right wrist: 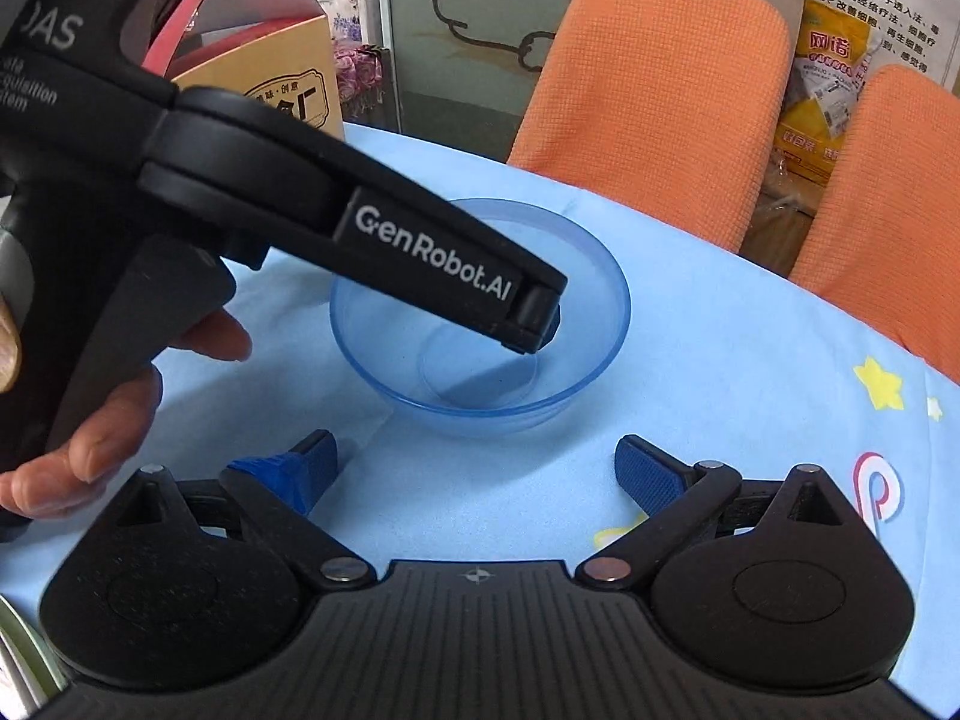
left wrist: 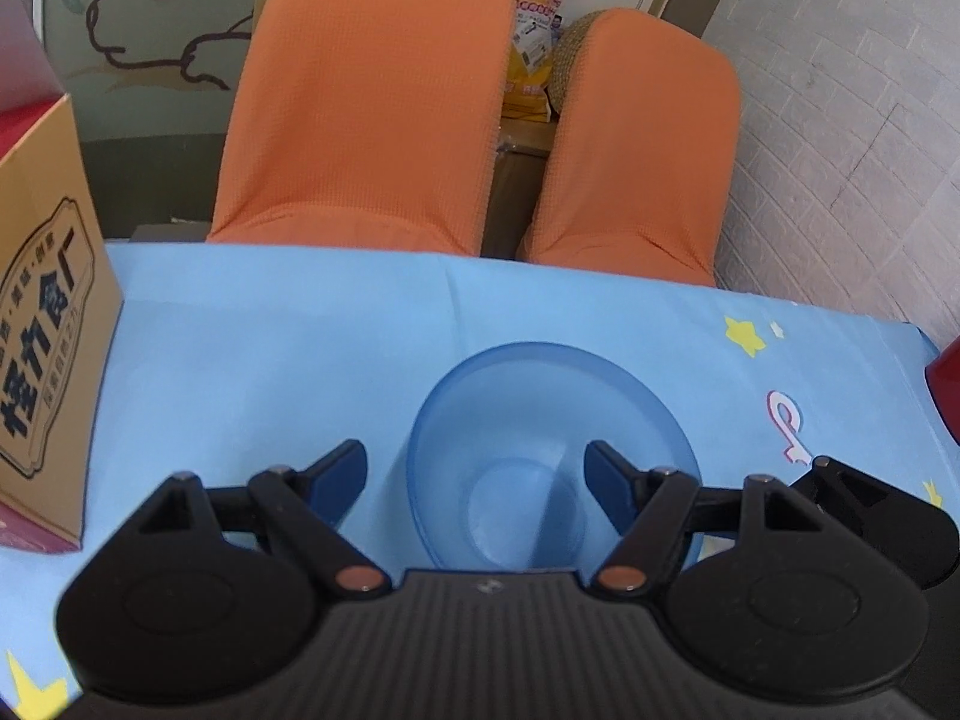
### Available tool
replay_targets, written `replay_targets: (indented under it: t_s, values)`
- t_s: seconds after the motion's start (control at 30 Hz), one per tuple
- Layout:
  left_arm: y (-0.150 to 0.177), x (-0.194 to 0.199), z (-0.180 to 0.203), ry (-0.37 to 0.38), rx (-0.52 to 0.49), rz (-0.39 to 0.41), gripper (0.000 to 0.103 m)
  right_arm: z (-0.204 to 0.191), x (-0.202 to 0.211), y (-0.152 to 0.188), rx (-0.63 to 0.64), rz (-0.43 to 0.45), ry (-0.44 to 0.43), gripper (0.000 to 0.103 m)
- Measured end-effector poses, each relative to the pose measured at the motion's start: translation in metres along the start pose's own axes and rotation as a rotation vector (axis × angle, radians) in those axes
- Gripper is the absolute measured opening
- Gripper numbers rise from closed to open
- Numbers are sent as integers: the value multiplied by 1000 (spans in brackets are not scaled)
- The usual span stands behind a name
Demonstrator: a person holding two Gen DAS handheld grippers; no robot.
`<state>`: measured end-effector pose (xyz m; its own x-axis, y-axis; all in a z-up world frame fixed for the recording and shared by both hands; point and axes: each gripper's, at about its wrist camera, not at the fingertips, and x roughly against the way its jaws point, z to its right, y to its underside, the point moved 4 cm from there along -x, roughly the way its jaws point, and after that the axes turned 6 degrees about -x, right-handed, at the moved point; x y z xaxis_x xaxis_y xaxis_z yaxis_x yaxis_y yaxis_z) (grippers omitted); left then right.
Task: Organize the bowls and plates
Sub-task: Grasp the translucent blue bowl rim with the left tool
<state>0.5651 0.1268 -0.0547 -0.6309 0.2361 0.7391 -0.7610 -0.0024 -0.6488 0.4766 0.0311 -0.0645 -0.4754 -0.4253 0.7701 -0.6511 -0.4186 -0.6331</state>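
Note:
A translucent blue bowl (left wrist: 540,408) stands upright and empty on the blue tablecloth (left wrist: 270,372). My left gripper (left wrist: 474,480) is open and straddles the bowl's near-left wall: its right finger (left wrist: 606,480) is inside the bowl and its left finger (left wrist: 342,477) is outside, and neither presses on the wall. In the right wrist view the same bowl (right wrist: 600,324) has that inner finger (right wrist: 534,315) reaching down into it. My right gripper (right wrist: 480,465) is open just short of the bowl's near rim, with only cloth between its fingers.
A printed cardboard box (left wrist: 48,360) stands at the table's left. Two orange chair backs (left wrist: 372,108) (left wrist: 648,138) rise behind the far table edge. A red object (left wrist: 945,396) pokes in at the right edge. A person's hand (right wrist: 120,414) holds the left gripper.

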Motion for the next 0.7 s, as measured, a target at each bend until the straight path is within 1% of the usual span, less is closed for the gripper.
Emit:
replay_targets:
  t_s: [0.1,0.2,0.33,0.37,0.4,0.43,0.47,0.5,0.53,0.6,0.7]
  values:
    - [2,0,1,-7,-19,4,73,-1,0,0,10,4,-9,90]
    - [2,-1,0,-3,-15,3,73,-1,0,-3,8,-1,-9,90]
    - [2,-1,2,-10,-22,-2,70,-2,-4,-6,15,38,-5,84]
    - [2,-1,2,-14,-31,-4,67,-2,-4,-6,17,46,-9,84]
    - [3,0,4,-22,-45,-5,61,-3,-5,-7,20,49,-13,82]
    - [3,0,4,-31,-59,-4,59,-4,-4,-8,27,52,-11,78]
    - [3,0,5,-38,-70,-3,52,-5,-4,-9,31,56,-7,76]
    - [4,0,5,-38,-74,-4,48,-4,-4,-11,33,59,-7,73]
    - [3,1,5,-24,-71,-7,47,-4,-4,-12,33,60,-10,70]
    - [5,4,7,20,-50,-18,47,-3,-2,-14,28,64,-19,67]
    - [7,15,16,-9,-77,-1,47,-5,13,-15,40,97,-15,66]
